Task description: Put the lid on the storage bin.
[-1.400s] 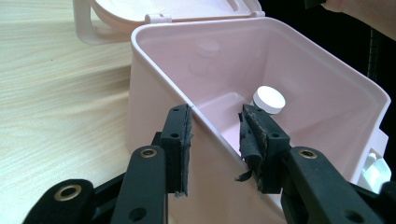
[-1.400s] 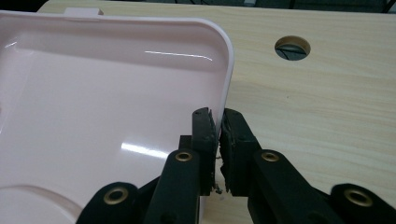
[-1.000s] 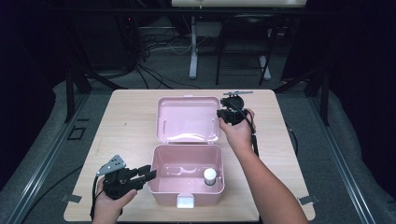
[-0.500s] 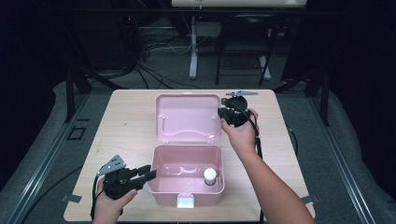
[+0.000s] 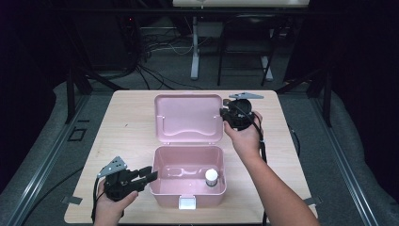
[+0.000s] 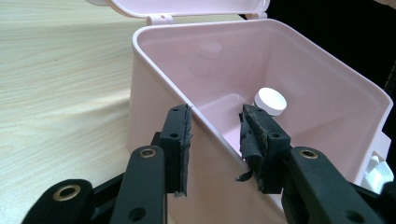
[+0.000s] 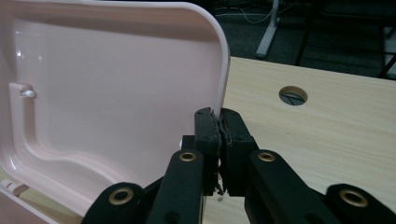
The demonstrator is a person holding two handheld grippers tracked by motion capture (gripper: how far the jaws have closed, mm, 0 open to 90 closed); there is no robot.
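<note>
A pink plastic box stands open near the table's front edge. Its lid leans back behind it. A small white-capped bottle stands inside at the right. My left gripper is at the box's left wall. In the left gripper view its jaws stand open astride that wall, with a gap on the inner side. The bottle cap lies beyond. My right gripper is shut on the lid's right edge. In the right gripper view its pads pinch the lid's rim.
The box has a white latch on its front. A round cable hole sits in the wooden table behind the right gripper. Dark floor, cables and stand legs lie past the table's far edge.
My right gripper has shifted slightly up and away with the lid's edge, and the lid stands a little more raised. The left gripper has stayed put.
</note>
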